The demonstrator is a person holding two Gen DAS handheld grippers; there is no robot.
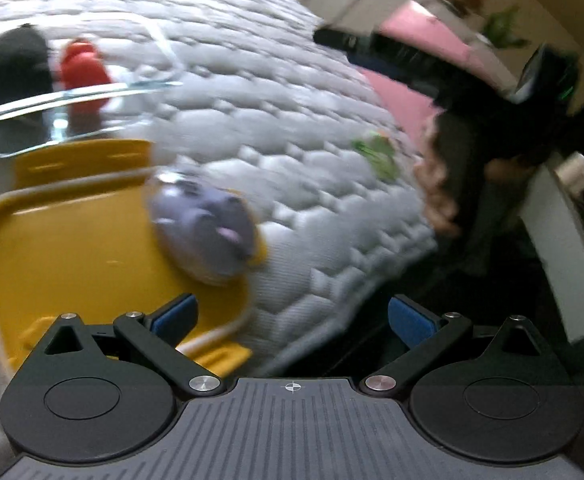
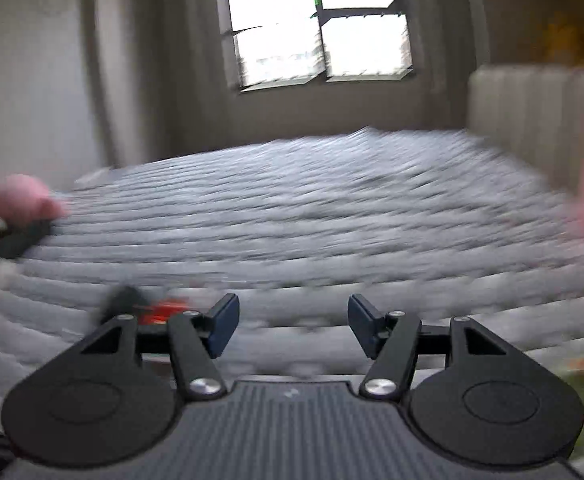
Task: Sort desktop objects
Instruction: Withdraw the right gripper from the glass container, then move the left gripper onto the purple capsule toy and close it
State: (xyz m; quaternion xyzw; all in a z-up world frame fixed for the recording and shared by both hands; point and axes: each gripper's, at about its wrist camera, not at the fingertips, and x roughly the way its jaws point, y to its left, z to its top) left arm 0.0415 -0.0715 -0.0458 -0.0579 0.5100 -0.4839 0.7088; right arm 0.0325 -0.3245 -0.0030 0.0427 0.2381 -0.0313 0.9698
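Note:
In the left wrist view a yellow lid [image 1: 71, 248] lies on the quilted white mattress [image 1: 292, 152], with a purple round toy [image 1: 207, 224] on its right edge. Behind it a clear glass container [image 1: 75, 92] holds a black object [image 1: 15, 66] and a red object [image 1: 83, 76]. A small green item [image 1: 378, 156] lies further right. My left gripper [image 1: 292, 320] is open and empty, over the lid's near right corner. My right gripper [image 2: 289, 322] is open and empty above the mattress [image 2: 312, 208]; it also shows in the left wrist view [image 1: 332, 38]. Both views are blurred.
A pink surface [image 1: 408, 92] lies beyond the mattress's right edge. The person's hand [image 1: 436, 184] holds the right gripper there. In the right wrist view a window [image 2: 316, 24] and a pale headboard [image 2: 532, 104] stand behind; black and red blurs [image 2: 147, 308] show low left.

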